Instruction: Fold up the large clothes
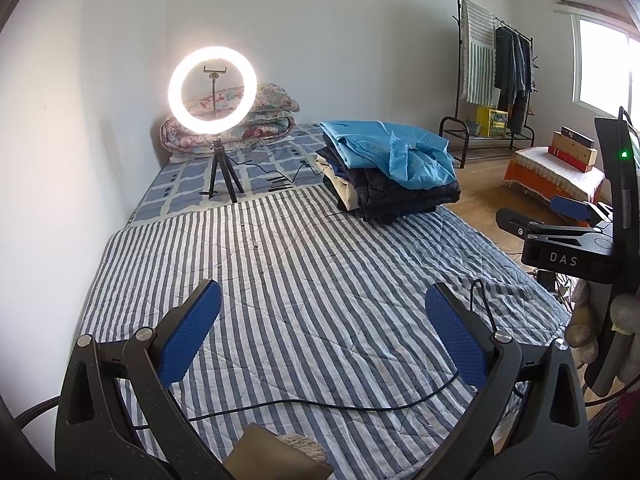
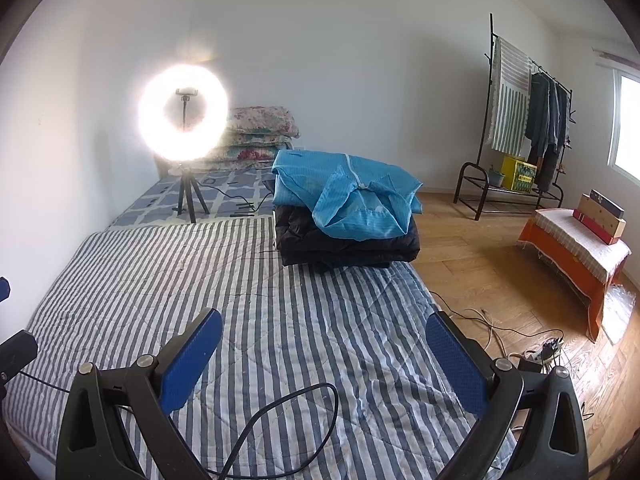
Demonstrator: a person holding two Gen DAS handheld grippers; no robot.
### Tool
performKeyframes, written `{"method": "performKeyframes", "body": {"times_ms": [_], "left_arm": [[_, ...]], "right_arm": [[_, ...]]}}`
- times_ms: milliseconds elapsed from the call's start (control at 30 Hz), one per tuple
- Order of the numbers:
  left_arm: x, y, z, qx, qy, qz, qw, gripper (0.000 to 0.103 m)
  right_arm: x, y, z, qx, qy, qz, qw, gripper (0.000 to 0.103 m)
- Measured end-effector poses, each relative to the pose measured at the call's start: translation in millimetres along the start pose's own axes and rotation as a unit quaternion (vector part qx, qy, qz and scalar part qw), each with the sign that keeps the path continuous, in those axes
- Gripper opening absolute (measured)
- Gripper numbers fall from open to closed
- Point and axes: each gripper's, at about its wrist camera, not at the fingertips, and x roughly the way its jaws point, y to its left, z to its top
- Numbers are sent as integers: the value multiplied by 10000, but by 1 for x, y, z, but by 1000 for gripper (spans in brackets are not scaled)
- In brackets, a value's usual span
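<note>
both sets of fingers stand spread wide and empty: left gripper [image 1: 323, 312], right gripper [image 2: 324, 340], over the striped quilt [image 2: 160, 280]. the stack of clothes [image 2: 344, 216] sits at its far right edge. the top blue garment [image 2: 348, 196] looks light, soft and perhaps slippery; best pinched at a hem or shoulder edge.

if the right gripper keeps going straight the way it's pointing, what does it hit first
Probably the striped blanket on the bed, short of the clothes pile. The open right gripper tilts downward, though depth is unclear.
</note>
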Motion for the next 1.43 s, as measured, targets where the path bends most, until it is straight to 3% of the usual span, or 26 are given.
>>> {"method": "performKeyframes", "body": {"times_ms": [1433], "left_arm": [[-13,-1,4,15,-182,171,9997,103]], "right_arm": [[5,0,0,-74,93,102,9999,103]]}}
